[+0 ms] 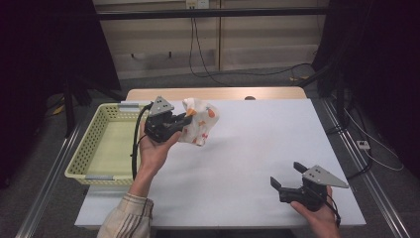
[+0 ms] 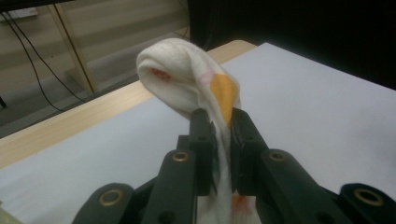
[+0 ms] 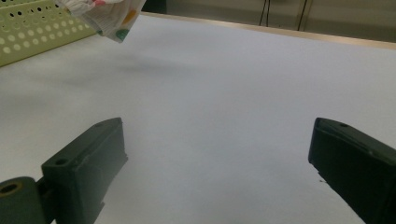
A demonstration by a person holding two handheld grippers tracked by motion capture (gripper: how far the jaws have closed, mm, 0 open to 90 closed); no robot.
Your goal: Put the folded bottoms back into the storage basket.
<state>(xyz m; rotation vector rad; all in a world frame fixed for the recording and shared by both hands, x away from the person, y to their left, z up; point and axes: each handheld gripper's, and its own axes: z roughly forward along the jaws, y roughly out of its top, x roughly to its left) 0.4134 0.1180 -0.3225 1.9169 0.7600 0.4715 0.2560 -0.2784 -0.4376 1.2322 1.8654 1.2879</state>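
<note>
A white cloth (image 1: 199, 120) with orange and red prints hangs bunched above the white table (image 1: 247, 148), near its back left. My left gripper (image 1: 185, 119) is shut on it. In the left gripper view the cloth (image 2: 187, 79) folds over the jaw tips and runs down between the two black fingers (image 2: 201, 140). The lower end of the cloth (image 3: 109, 14) shows at the top left of the right gripper view, off the table. My right gripper (image 1: 287, 174) rests low at the front right, open, with bare table between its fingers (image 3: 88, 163).
A pale yellow-green perforated basket (image 1: 106, 144) stands at the table's left edge, just left of the held cloth; its wall (image 3: 32, 32) shows in the right gripper view. A wooden strip (image 1: 213, 93) borders the table's far edge. Cables lie on the floor beyond.
</note>
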